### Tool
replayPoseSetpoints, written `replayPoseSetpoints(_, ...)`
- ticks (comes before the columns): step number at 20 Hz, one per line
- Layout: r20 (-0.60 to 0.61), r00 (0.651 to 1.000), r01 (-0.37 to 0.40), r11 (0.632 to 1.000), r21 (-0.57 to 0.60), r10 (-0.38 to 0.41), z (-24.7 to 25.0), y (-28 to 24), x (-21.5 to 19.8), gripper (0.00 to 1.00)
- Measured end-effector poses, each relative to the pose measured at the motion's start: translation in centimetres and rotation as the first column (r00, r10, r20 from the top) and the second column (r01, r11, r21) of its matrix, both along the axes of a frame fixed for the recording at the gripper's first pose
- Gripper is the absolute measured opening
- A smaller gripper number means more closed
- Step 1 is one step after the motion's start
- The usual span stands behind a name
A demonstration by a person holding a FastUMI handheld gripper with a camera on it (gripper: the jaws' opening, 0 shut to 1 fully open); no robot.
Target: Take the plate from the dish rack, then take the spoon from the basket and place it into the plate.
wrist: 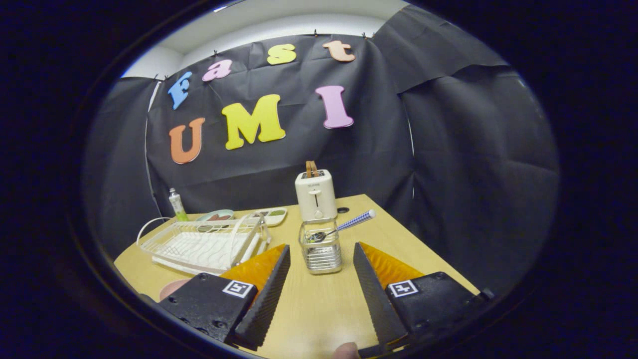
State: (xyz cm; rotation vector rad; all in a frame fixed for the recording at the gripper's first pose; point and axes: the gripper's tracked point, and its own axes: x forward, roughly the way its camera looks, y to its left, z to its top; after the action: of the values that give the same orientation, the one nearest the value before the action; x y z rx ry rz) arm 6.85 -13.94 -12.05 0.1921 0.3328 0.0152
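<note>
My gripper (321,246) is open above the wooden table (319,309), with nothing between its fingers. Just ahead of the fingertips stands a small clear basket (320,255). In it lies a spoon (344,225), bowl down, its blue-and-white checked handle sticking out to the right. The white wire dish rack (199,244) sits to the left of the basket, and I see no plate standing in it. A pinkish plate (173,288) lies on the table in front of the rack, mostly hidden behind my left finger.
A cream toaster (315,195) stands right behind the basket. Beyond the rack are a green bottle (177,204), a shallow dish (216,216) and a white tray (273,215). The table's right edge runs close past my right finger. A person's fingertip (346,351) shows below the fingers.
</note>
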Motion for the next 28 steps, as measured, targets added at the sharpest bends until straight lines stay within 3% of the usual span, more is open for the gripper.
replayPoseSetpoints(11, 0.033, 0.999, -0.035, 0.991, 0.13, 0.031, -2.7, -2.7, 8.8, 0.78)
replayPoseSetpoints(17, 0.03, 0.999, -0.05, 0.983, 0.178, 0.045, -2.4, -2.7, 11.2, 0.55)
replayPoseSetpoints(20, 0.016, 0.998, -0.064, 0.976, 0.21, 0.062, -2.4, -2.0, 11.7, 0.32)
replayPoseSetpoints(22, 0.013, 0.997, -0.074, 0.971, 0.228, 0.073, -2.0, -1.6, 11.7, 0.23)
replayPoseSetpoints(28, -0.025, 0.996, -0.078, 0.974, 0.213, 0.085, -1.4, -0.5, 11.9, 0.13)
